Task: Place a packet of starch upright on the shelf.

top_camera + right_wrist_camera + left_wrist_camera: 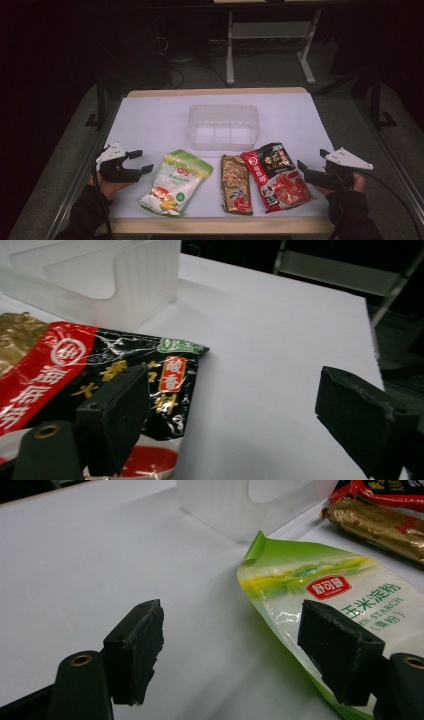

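Three food packets lie along the table's near edge. A green and white starch bag (176, 183) (325, 605) is leftmost, a gold packet (236, 184) (375, 525) lies in the middle, and a red and black packet (279, 176) (75, 375) is at the right. A clear plastic bin (223, 127) (250, 505) (100, 280) stands behind them. My left gripper (140, 161) (235, 650) is open just left of the starch bag, holding nothing. My right gripper (311, 165) (240, 415) is open at the red packet's right edge, holding nothing.
A white sheet (150, 120) covers the table, whose wooden edge (215, 226) shows in front. Metal rails (390, 155) run along both sides. Beyond the far edge stand a white frame (270, 35) and cables on a dark floor.
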`<state>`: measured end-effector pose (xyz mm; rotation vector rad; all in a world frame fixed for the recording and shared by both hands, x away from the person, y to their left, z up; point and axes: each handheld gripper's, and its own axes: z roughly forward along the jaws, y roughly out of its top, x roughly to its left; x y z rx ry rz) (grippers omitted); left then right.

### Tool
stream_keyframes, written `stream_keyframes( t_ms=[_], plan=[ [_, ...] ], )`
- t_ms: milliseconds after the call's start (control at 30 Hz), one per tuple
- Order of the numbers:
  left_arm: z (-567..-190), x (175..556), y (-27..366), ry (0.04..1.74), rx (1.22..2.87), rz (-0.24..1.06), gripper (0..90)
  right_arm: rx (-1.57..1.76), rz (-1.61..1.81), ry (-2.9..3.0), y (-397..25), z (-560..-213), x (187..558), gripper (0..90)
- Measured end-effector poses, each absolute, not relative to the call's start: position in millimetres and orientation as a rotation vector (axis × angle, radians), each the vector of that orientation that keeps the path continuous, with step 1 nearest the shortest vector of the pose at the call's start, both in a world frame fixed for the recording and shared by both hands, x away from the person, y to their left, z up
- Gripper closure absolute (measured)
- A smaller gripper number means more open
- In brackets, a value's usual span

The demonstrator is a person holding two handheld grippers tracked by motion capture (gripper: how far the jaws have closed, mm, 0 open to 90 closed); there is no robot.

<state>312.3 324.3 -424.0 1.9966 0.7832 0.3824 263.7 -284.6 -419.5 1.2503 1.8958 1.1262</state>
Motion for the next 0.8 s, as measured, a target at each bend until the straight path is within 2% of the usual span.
stream_keyframes(
  t_ms=[400,767,800],
  plan=[
    [-427.5,312.1,319.2,0.777,2.058,0.291,25.4,1.231,1.125,1.986,-277.4,-425.1,267.1,14.2],
    [-436.9,330.5,303.2,0.795,2.119,0.135,27.1,1.274,1.147,2.049,-276.2,-437.2,276.7,15.9],
    [-437.2,334.4,300.6,0.796,2.103,0.081,27.1,1.269,1.146,2.052,-275.9,-438.0,277.0,16.0]
  ],
)
